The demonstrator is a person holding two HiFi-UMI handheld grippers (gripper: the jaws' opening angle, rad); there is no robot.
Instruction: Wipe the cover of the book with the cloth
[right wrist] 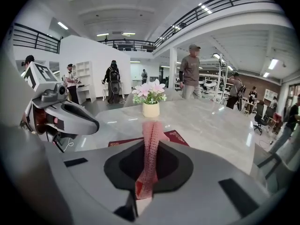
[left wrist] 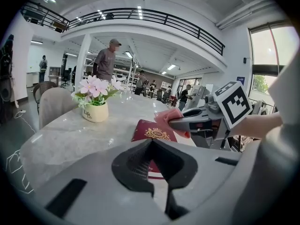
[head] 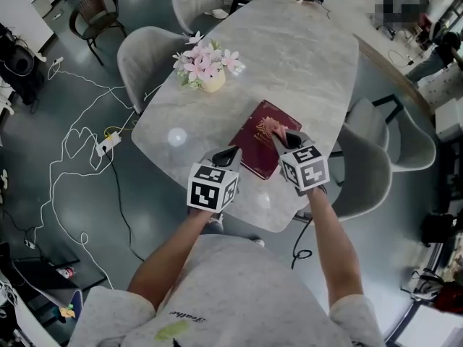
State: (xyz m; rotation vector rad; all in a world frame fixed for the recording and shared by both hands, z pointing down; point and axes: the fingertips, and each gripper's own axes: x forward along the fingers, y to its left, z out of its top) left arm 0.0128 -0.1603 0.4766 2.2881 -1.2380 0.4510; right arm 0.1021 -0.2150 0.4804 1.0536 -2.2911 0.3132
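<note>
Wiping step, apparently: right hand-held gripper (head: 282, 136) clamps pink waffle cloth (head: 273, 126) over maroon hardcover book (head: 255, 154), frame centre; left hand-held gripper (head: 231, 152) closed, empty. Next: sweep across cover.

The right tool (right wrist: 146, 172) has its jaws pinched together on a pink cloth (right wrist: 151, 139), which sticks out forward above the dark red book (right wrist: 176, 136) lying on the pale marble table (right wrist: 211, 121). The left tool (right wrist: 70, 118) hangs off to the left, and a pot of pink flowers (right wrist: 151, 108) stands farther back.
</note>
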